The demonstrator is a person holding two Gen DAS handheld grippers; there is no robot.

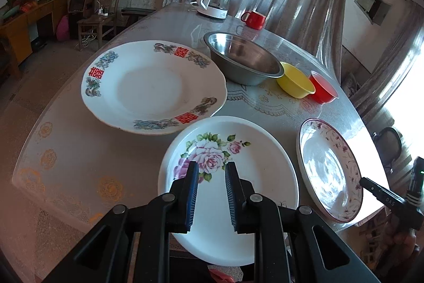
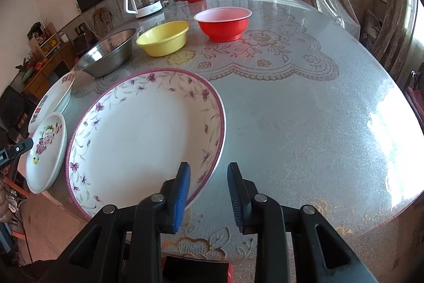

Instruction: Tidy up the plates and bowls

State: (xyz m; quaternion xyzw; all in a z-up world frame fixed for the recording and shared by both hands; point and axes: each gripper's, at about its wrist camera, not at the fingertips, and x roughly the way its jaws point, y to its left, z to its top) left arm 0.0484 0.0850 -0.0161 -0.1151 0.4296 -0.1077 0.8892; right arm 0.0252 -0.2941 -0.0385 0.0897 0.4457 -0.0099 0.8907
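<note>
Count: three plates (image 1: 153,86) (image 1: 228,190) (image 1: 330,171) and three bowls — steel (image 1: 243,61), yellow (image 1: 295,80), red (image 1: 323,87) — ahead of the jaws; one red mug (image 1: 254,19); one kettle (image 1: 216,0).

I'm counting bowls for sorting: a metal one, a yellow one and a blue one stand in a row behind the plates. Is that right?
Not quite: the third bowl is red, not blue, as the right wrist view shows. The metal bowl and the yellow bowl do stand beside it.

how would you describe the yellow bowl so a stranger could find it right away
On the round table, three bowls sit in a row beyond the plates. The yellow bowl is the middle one, between the metal bowl and the red bowl, and the only yellow dish.
</note>
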